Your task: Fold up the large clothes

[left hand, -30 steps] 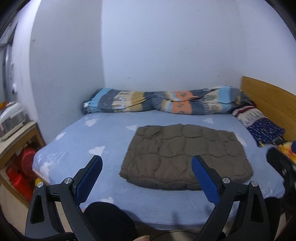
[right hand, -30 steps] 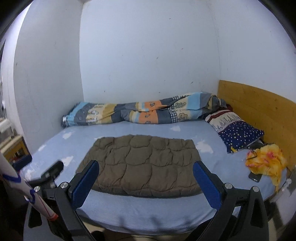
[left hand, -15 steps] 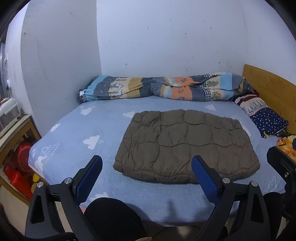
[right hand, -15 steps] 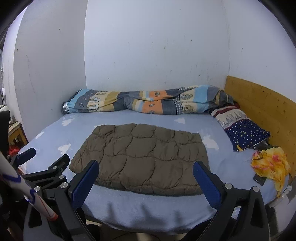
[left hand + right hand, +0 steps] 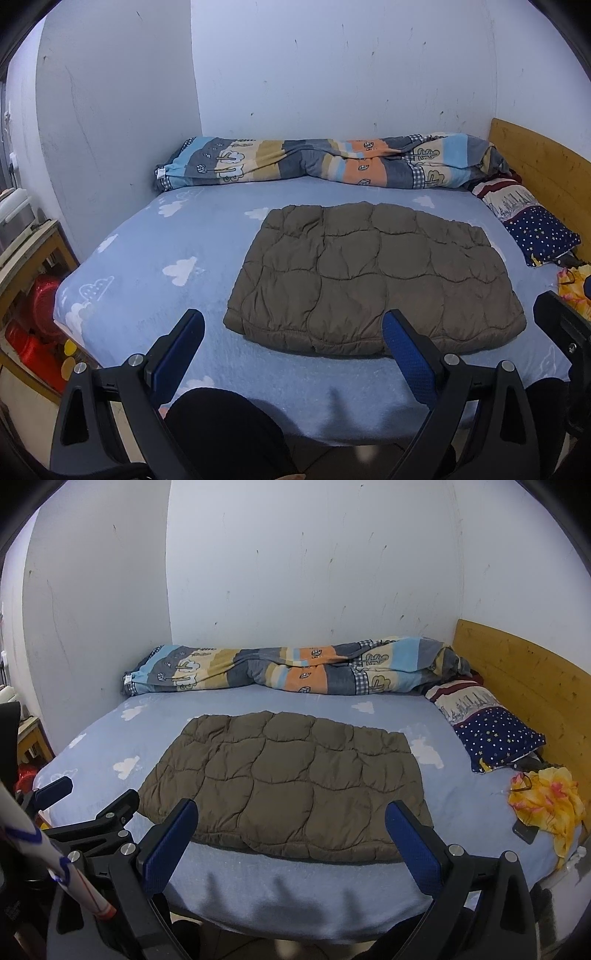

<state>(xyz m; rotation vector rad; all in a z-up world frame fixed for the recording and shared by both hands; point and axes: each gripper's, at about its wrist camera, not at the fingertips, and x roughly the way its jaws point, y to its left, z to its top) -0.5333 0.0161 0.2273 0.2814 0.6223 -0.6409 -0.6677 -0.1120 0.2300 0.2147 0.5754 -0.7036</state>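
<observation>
folded brown jacket (image 5: 373, 277) lies on the cloud-print bed (image 5: 155, 258) by white walls (image 5: 332, 66).

- One brown quilted jacket (image 5: 373, 273)
- One rolled striped duvet (image 5: 325, 162)
- One starry pillow (image 5: 495, 734)
- One yellow cloth (image 5: 546, 805)
- One phone (image 5: 526, 832)
- Two grippers: left gripper (image 5: 291, 343), right gripper (image 5: 291, 827)

Left gripper (image 5: 291, 343) jaws spread wide, right gripper (image 5: 291, 832) likewise, empty

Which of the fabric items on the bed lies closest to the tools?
The brown quilted puffer garment, folded flat mid-bed. The striped patchwork duvet lies against the far wall, the starry navy pillow and yellow floral cloth off right.
</observation>
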